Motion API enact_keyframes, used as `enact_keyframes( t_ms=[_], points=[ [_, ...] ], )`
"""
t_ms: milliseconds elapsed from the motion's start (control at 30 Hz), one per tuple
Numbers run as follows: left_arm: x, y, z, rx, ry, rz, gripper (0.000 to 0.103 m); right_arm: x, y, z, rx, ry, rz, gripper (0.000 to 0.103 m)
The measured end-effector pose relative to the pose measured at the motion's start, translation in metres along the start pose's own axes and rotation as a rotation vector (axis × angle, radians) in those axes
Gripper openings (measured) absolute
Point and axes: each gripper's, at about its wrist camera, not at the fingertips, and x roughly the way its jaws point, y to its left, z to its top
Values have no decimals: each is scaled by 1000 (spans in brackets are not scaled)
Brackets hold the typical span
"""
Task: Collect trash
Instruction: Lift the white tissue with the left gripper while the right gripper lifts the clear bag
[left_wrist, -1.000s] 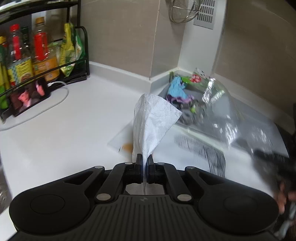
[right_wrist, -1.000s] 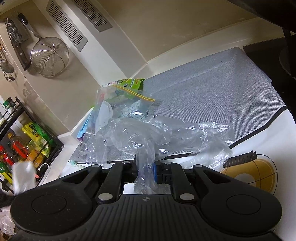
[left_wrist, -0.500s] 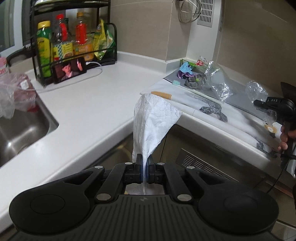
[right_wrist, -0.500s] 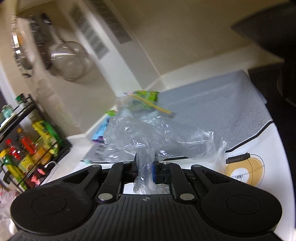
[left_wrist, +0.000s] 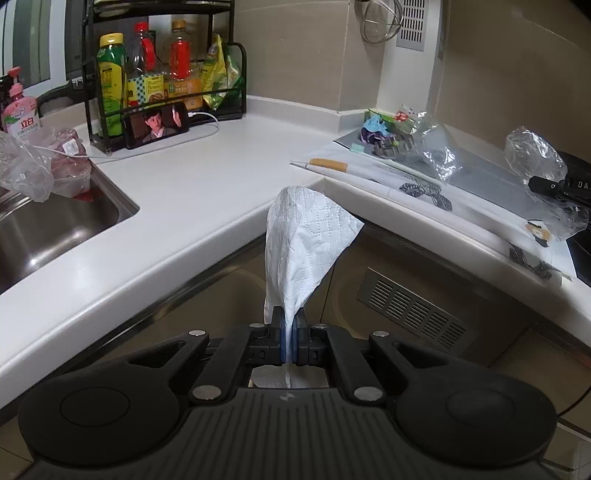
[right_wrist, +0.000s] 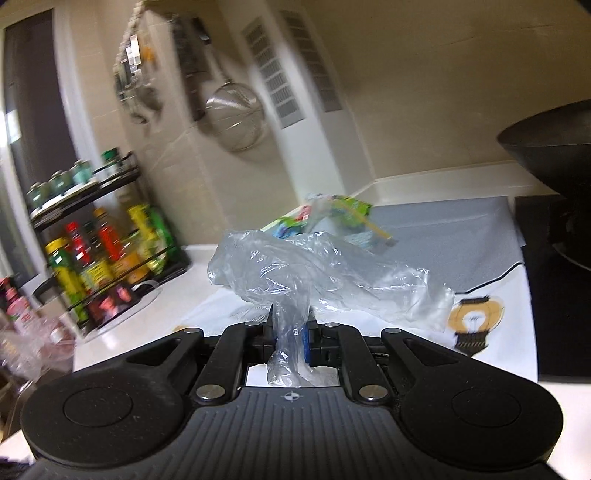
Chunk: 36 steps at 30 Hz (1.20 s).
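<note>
My left gripper (left_wrist: 288, 320) is shut on a white paper towel (left_wrist: 303, 236) that stands up from the jaws, held in front of the counter edge, off the worktop. My right gripper (right_wrist: 291, 321) is shut on a crumpled clear plastic bag (right_wrist: 314, 273), lifted above the counter; the bag also shows at the far right of the left wrist view (left_wrist: 535, 158). More trash lies in a pile in the counter corner (left_wrist: 395, 133): coloured wrappers and clear plastic, also seen in the right wrist view (right_wrist: 332, 218).
A white L-shaped counter (left_wrist: 207, 184) has a steel sink (left_wrist: 48, 229) at left with a plastic bag (left_wrist: 26, 162) on its rim. A black rack of bottles (left_wrist: 162, 77) and a phone (left_wrist: 157, 123) stand at the back. A grey mat (right_wrist: 443, 236) and a black pan (right_wrist: 554, 147) are to the right.
Both grippers have pulled back and away from the counter with their loads. The left wrist view now looks from in front of the counter edge; the right gripper has risen and turned left.
</note>
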Motion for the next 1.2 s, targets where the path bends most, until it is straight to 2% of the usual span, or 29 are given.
enact_keyframes(
  t_ms=[300, 667, 1200],
  points=[
    [5, -9, -9, 14, 10, -23, 3, -24, 54, -41, -128, 89, 113, 12],
    [6, -1, -16, -31, 23, -32, 3, -18, 93, -97, -157, 302, 200, 12],
    [14, -2, -20, -37, 46, -32, 3, -14, 97, -99, -161, 324, 191, 12]
  ],
)
